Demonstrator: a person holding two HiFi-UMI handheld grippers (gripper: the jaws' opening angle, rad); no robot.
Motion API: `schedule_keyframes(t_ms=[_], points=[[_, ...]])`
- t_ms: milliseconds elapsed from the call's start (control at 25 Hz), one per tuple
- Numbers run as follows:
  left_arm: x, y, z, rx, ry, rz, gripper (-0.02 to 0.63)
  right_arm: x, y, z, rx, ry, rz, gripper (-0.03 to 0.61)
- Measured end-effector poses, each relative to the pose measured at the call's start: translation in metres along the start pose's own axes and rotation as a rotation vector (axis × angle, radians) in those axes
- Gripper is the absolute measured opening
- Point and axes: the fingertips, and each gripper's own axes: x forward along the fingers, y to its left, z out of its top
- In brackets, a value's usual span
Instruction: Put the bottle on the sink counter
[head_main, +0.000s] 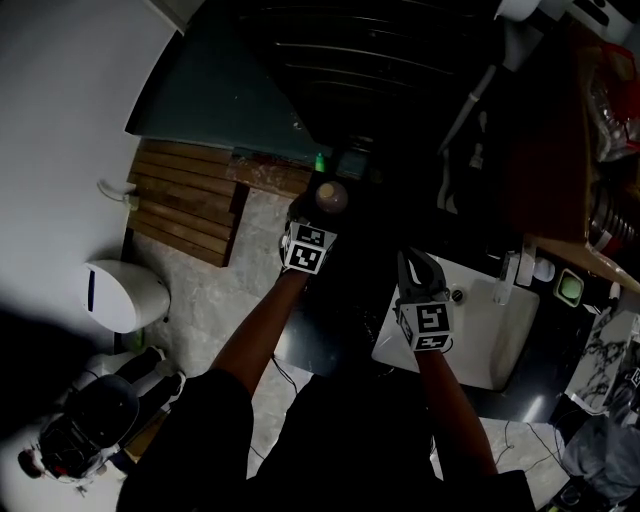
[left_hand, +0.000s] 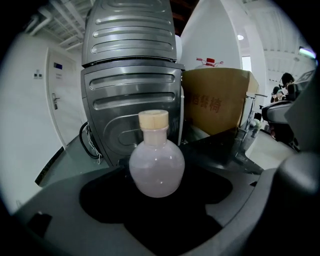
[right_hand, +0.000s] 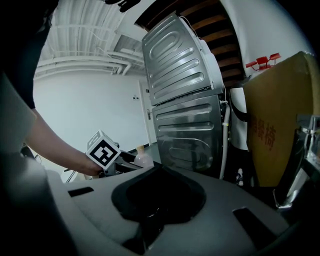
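Between outstretched left hand-held gripper's (head_main: 318, 208) jaws, upright bottle (left_hand: 156, 162)

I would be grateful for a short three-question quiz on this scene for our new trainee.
1. What does the left hand-held gripper hold? A: a cup. B: a bottle. C: a sponge.
2. True or false: the right hand-held gripper holds nothing.
3. Fill in: in the head view, the right hand-held gripper hangs over the edge of the white ____.
Key: 1 B; 2 true; 3 sink.
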Motion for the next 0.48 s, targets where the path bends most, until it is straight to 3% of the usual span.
schedule_keyframes(t_ms=[200,480], points=[[-0.015,-0.005,-0.005,-0.037,-0.009,-0.002,0.397,-0.011,0.007,0.004,-0.002,-0.012,-0.013,0.038],[-0.054,-0.015,0.009,-0.061,-0.089,-0.007,0.397,-0.033,0.033,0.007,-0.023,-0.017,-0.021,0.038]])
